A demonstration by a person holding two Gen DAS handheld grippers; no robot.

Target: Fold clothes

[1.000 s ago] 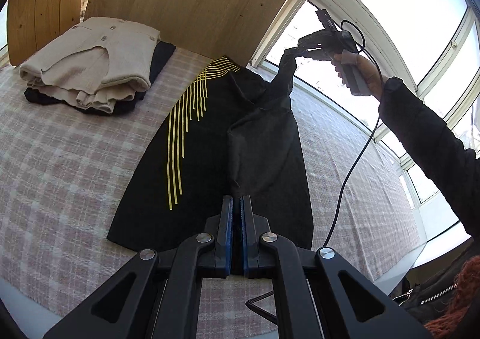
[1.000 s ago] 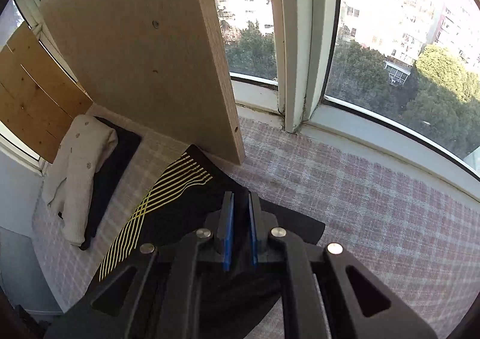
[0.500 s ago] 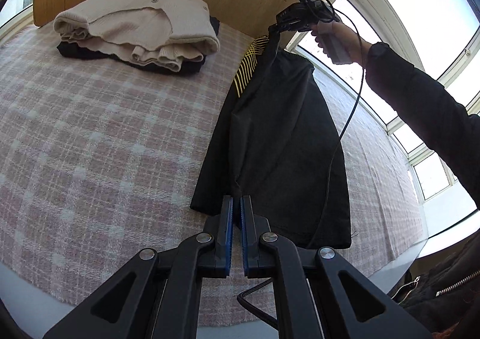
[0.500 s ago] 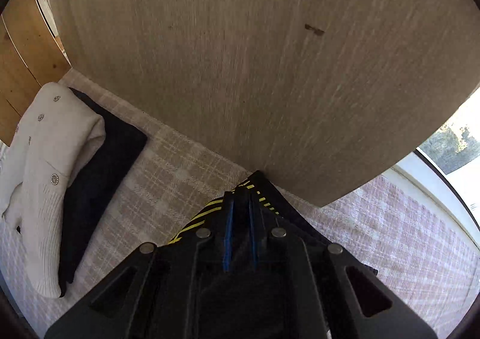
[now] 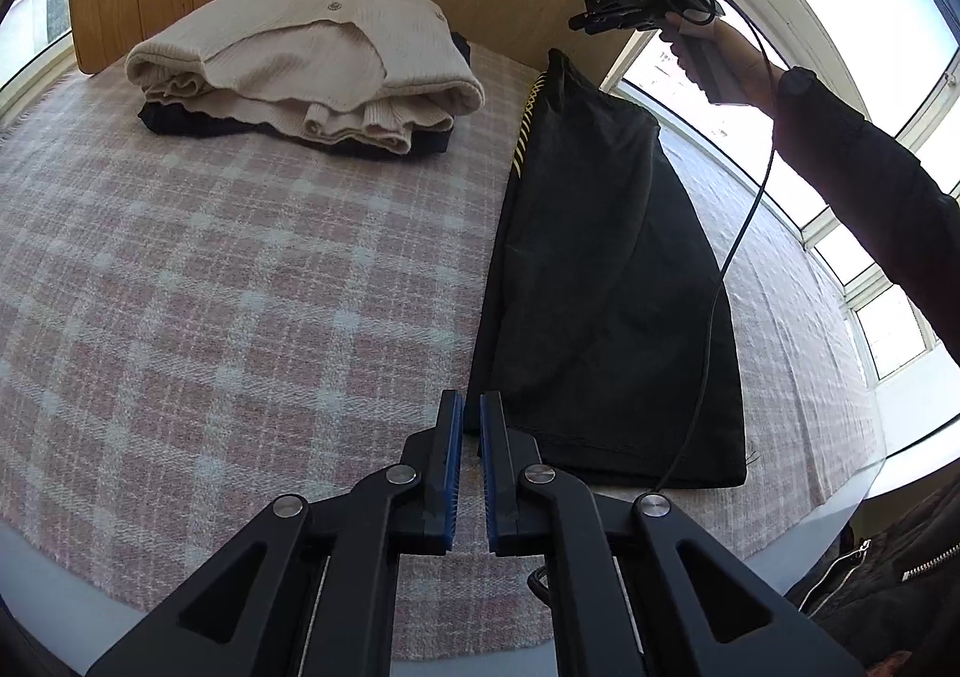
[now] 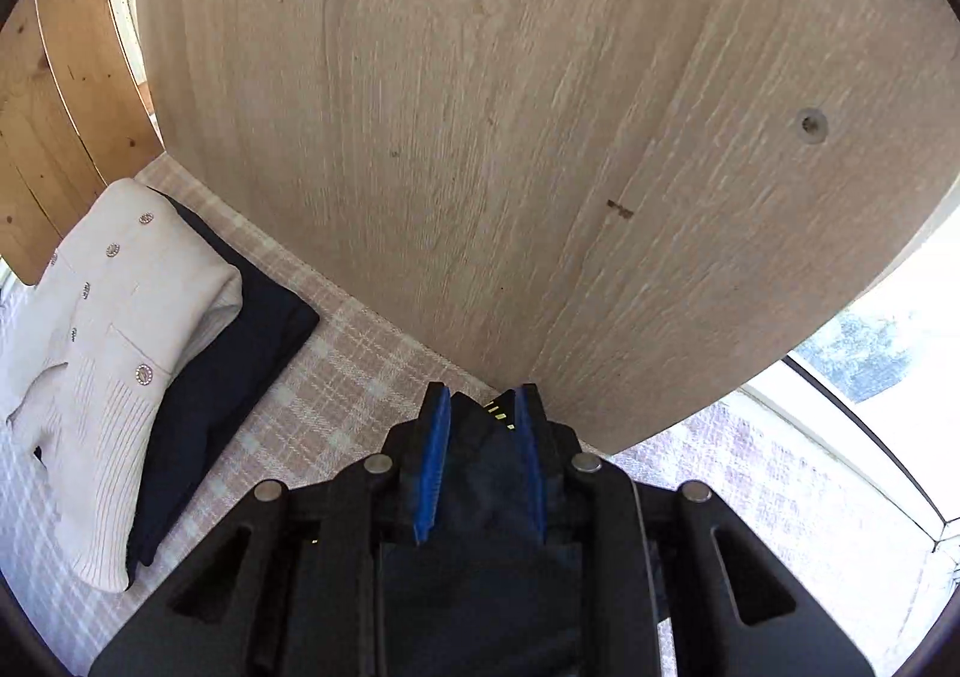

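Note:
A black garment with yellow stripes (image 5: pixel 606 281) lies folded lengthwise on the plaid cloth. My left gripper (image 5: pixel 471 407) hovers just off its near left corner, its jaws slightly apart and empty. My right gripper (image 5: pixel 585 20) is held above the garment's far end, which peaks up below it without touching. In the right wrist view the right gripper (image 6: pixel 477 401) is open, with the garment's far end (image 6: pixel 480 473) seen between the blue pads (image 6: pixel 433 455).
A folded cream cardigan (image 5: pixel 312 53) lies on a dark garment (image 5: pixel 384 146) at the far left; the cardigan also shows in the right wrist view (image 6: pixel 114 365). A wooden board (image 6: pixel 510 137) stands behind. The plaid cloth (image 5: pixel 210 287) covers the table. Windows are at the right.
Both grippers have opened and let go of the black garment, which now lies folded on the cloth. The left gripper has drawn back from its corner; the right one has lifted off the far end.

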